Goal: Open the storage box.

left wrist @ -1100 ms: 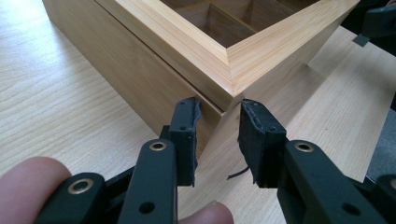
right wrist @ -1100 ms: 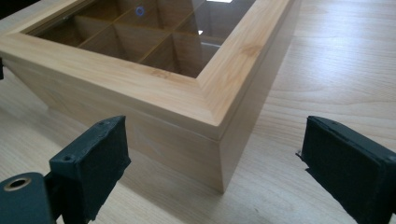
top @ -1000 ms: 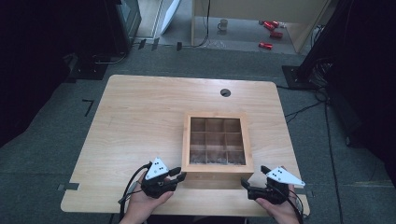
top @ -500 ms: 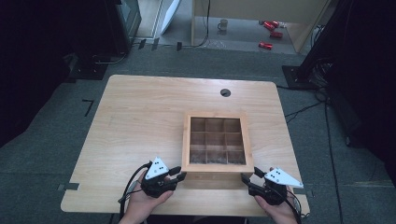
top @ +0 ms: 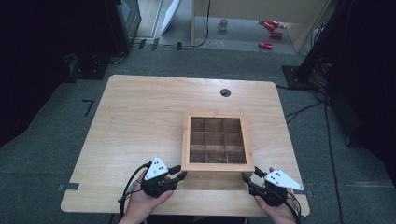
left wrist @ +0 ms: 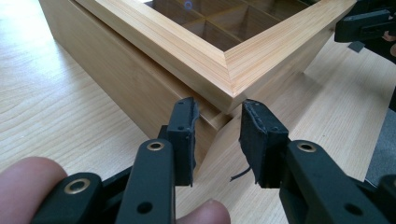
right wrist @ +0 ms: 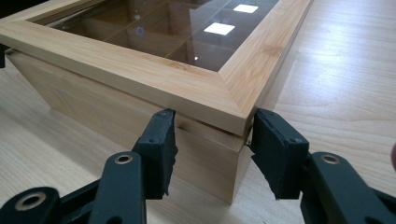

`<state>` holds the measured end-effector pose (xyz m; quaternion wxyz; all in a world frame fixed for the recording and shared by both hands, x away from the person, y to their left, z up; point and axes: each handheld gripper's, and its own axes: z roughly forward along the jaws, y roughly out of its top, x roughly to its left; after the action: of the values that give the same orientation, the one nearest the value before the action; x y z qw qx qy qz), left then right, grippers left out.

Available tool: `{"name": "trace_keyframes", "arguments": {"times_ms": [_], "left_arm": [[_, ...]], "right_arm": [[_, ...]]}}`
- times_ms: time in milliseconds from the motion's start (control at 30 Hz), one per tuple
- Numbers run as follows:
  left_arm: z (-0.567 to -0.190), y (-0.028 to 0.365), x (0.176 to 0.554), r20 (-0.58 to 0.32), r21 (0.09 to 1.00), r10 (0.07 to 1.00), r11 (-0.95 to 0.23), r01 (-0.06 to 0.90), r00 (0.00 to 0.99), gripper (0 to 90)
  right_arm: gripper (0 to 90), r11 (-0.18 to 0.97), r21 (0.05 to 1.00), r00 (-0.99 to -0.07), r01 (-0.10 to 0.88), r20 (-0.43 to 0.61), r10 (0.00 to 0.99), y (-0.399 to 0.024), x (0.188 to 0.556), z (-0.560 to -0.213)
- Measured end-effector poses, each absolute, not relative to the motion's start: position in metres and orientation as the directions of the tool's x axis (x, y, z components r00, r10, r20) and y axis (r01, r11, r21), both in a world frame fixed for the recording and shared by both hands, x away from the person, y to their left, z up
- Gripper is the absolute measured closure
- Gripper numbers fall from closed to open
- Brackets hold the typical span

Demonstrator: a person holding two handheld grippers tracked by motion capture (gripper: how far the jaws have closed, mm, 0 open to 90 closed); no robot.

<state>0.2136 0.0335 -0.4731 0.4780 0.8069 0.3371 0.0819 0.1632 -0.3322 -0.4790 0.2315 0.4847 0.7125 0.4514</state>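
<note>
The wooden box (top: 217, 142) sits lower right of centre on the table (top: 140, 121), its glass lid (right wrist: 154, 70) down. The left gripper (left wrist: 217, 128) pinches its near left corner; the right gripper (right wrist: 212, 133), jaws just closing, straddles the near right corner, pads at the wood. I'd firm both grips evenly under the lid's rim before lifting.

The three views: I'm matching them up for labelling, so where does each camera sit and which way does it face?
High view: above the person's side, looking forward and down on the table, box and both hands.
Left gripper view: on the left gripper, facing the box's near left corner; fingers show.
Right gripper view: on the right gripper, facing the near right corner.
All share the box.
</note>
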Motion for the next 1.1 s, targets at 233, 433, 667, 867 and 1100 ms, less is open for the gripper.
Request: {"name": "trace_keyframes", "arguments": {"times_ms": [233,433,667,867,1100], "left_arm": [[-0.478,0.038,0.214,-0.175,0.846,0.637,-0.292,0.445,0.751,47.7],[-0.485,0.045,0.214,-0.126,0.837,0.675,-0.321,0.443,0.727,33.3],[-0.498,0.058,0.220,-0.053,0.758,0.757,-0.394,0.519,0.652,15.9],[-0.512,0.073,0.225,-0.045,0.718,0.801,-0.390,0.577,0.596,13.7],[-0.518,0.079,0.229,-0.024,0.708,0.821,-0.389,0.590,0.570,13.9]], "right_arm": [[51.8,0.140,0.875,-0.421,0.464,0.079,0.904,-0.330,0.162,-0.477],[51.7,0.112,0.884,-0.419,0.454,0.100,0.902,-0.331,0.162,-0.472],[49.9,0.098,0.894,-0.411,0.436,0.102,0.906,-0.330,0.164,-0.461],[47.2,0.090,0.902,-0.403,0.423,0.098,0.910,-0.331,0.168,-0.451],[44.5,0.114,0.917,-0.401,0.383,0.054,0.915,-0.329,0.175,-0.436]]}}
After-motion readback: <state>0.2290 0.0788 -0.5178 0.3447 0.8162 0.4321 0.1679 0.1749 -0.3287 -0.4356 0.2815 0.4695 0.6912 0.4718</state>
